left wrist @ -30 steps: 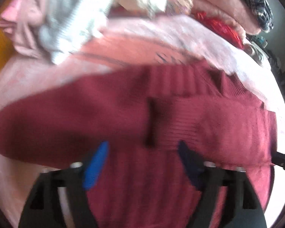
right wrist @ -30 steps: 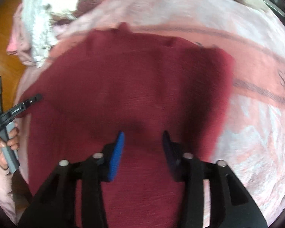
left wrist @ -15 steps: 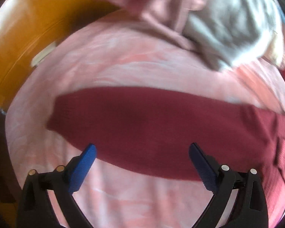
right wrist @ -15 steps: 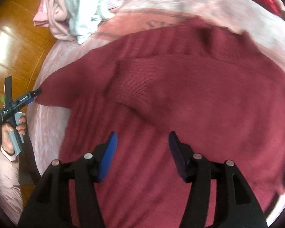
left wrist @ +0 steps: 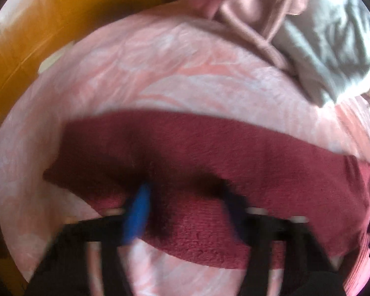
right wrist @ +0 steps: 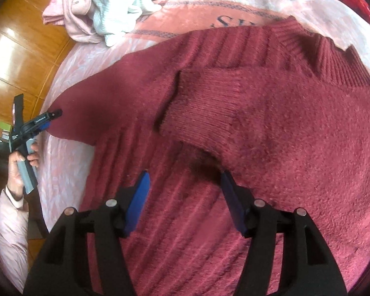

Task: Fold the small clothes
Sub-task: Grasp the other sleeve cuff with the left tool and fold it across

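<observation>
Maroon sweater (right wrist: pixel 271 135) is lying flat on the pink blanket (left wrist: pixel 185 69). Left gripper (left wrist: pixel 185 197) is straddling the outstretched left sleeve (left wrist: pixel 209 153), jaws apart. Right gripper (right wrist: pixel 185 192) is hovering agape over the body. Next judged: pinch sleeve, fold rightward.

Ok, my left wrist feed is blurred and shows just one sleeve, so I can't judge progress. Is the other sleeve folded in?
Observer: Yes. The right wrist view shows the other sleeve lying across the sweater, with its cuff near the middle.
Operator: Are the right tongs holding it?
Observer: No. The right tongs are open over the sweater, with nothing between them.
Operator: Where along my sleeve am I?
Observer: The left tongs are at the very end of the outstretched sleeve.
</observation>
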A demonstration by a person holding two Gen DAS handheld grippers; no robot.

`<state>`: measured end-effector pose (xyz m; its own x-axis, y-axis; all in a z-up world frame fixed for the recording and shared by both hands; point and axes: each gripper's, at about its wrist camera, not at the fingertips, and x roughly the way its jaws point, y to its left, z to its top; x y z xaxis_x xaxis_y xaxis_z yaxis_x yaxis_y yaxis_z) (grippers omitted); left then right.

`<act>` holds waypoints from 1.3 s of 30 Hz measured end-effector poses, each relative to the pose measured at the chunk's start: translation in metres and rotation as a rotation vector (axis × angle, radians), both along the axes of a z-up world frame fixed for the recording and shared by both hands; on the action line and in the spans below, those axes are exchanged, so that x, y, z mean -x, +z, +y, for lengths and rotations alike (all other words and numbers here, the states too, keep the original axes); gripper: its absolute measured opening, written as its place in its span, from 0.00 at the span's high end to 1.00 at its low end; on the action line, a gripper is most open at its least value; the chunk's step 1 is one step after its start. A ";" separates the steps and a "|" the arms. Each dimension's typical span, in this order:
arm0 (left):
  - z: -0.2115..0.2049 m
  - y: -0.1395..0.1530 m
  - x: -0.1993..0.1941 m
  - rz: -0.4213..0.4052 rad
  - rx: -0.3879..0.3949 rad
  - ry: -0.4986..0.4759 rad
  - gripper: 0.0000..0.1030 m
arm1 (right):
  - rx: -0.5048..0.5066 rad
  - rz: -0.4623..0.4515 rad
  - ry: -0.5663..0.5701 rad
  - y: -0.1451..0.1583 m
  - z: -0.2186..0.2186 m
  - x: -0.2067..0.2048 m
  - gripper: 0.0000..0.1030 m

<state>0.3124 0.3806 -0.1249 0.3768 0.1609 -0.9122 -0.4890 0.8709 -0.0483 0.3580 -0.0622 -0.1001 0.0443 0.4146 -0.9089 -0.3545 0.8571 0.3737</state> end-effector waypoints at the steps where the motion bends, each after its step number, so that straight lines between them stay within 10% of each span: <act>1: 0.000 0.003 -0.002 -0.008 0.017 -0.001 0.89 | -0.004 0.001 -0.004 0.000 -0.004 0.001 0.42; 8: -0.028 0.036 0.001 -0.145 0.075 -0.006 0.92 | 0.016 -0.033 -0.010 0.010 -0.035 0.010 0.42; 16: -0.135 0.077 -0.022 -0.253 0.084 -0.244 0.92 | 0.051 -0.048 -0.103 0.013 -0.097 0.008 0.42; 31: -0.375 0.084 -0.035 -0.273 0.153 -0.646 0.92 | 0.048 -0.067 -0.177 0.021 -0.185 0.017 0.42; 39: -0.455 0.034 -0.043 -0.142 0.130 -0.725 0.87 | 0.058 -0.035 -0.203 0.006 -0.214 0.021 0.42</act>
<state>0.3557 -0.0740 -0.0910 0.4625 -0.2781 -0.8419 0.2242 0.9553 -0.1925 0.3368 -0.2766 -0.0939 0.1535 0.3413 -0.9274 -0.1842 0.9319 0.3125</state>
